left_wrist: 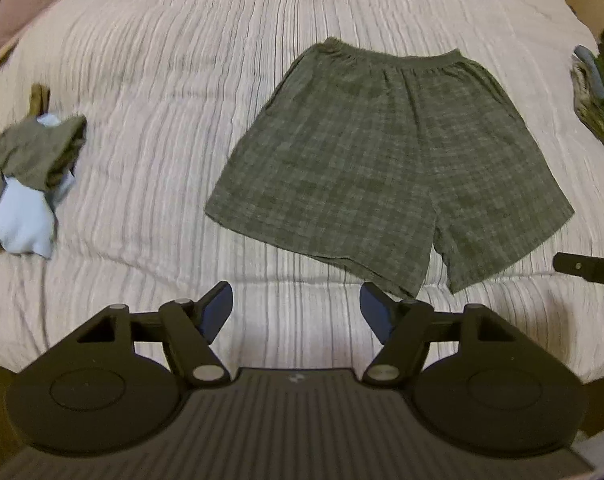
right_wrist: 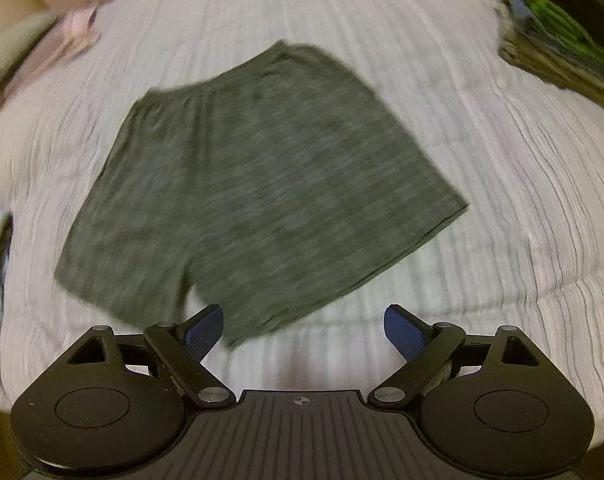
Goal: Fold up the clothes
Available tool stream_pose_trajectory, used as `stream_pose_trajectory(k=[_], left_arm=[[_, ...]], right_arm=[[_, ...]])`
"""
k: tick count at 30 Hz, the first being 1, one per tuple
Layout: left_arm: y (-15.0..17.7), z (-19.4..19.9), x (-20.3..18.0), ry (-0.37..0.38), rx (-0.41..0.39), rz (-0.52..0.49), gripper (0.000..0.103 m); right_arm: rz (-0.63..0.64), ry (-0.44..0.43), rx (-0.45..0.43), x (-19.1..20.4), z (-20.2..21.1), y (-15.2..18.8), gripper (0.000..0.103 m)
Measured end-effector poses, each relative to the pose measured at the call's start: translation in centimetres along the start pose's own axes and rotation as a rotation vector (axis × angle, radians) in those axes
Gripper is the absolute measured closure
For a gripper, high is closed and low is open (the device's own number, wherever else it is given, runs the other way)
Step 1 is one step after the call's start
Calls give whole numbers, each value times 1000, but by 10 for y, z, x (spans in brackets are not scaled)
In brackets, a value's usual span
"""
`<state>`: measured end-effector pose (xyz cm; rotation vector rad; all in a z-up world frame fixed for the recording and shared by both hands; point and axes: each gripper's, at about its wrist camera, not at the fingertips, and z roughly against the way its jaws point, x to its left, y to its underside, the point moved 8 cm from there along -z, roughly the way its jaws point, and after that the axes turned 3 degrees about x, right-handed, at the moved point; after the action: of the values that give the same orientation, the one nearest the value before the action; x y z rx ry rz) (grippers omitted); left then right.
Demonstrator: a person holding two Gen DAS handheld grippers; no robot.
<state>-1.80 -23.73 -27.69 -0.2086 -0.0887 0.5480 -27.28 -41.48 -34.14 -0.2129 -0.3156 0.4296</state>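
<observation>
Grey plaid shorts flat on ribbed bedspread; crumpled clothes aside; both jaws open, empty.

You have one pair of green plaid shorts on one striped bedspread, one crumpled heap of unfolded clothes, one folded stack, and two grippers.
</observation>
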Motion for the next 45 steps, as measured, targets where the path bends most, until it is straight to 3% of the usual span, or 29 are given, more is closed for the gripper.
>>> stream_pose_trajectory(k=[7,13,16,18,27,29,30,32,33,34,35,37,42,45], left_arm=[[-34,-39,-20,92,-30,12,37],[-62,-74,-36,198,-50,26,37],[-71,-91,-40,236,-39,49,38],[-73,-100,-39,259,-35,61,38],[-78,-138,-30,357,7,124,39],[-81,-140,-26,373,1,120,39],[-84,-141,-24,378,-2,114,39],[-89,-145,-19,388,-5,104,39],[-91,-147,-14,395,-3,103,39],[-93,-149,-10,403,-2,103,39],[-95,-150,-4,410,-1,102,39],[-99,-153,10,418,2,98,39],[-114,-160,52,431,10,80,39],[-123,-159,79,440,7,67,39]], right_arm=[[-22,-89,-149,-79,-22,-59,14],[-34,-155,-188,-121,-64,-95,14],[-78,-182,-160,-142,-87,-94,37],[-104,-235,-163,-152,-94,-89,37],[-40,-330,-201,-139,-106,-117,39],[-12,-335,-177,-130,-116,-130,54],[5,-334,-156,-123,-122,-135,55],[31,-305,-131,-117,-128,-137,60],[31,-288,-125,-115,-130,-136,70],[31,-271,-119,-113,-131,-136,92],[0,-267,-111,-114,-130,-134,98],[-46,-220,-121,-113,-126,-132,99],[-24,39,-170,-51,-96,-137,102],[95,168,-249,33,-76,-135,102]])
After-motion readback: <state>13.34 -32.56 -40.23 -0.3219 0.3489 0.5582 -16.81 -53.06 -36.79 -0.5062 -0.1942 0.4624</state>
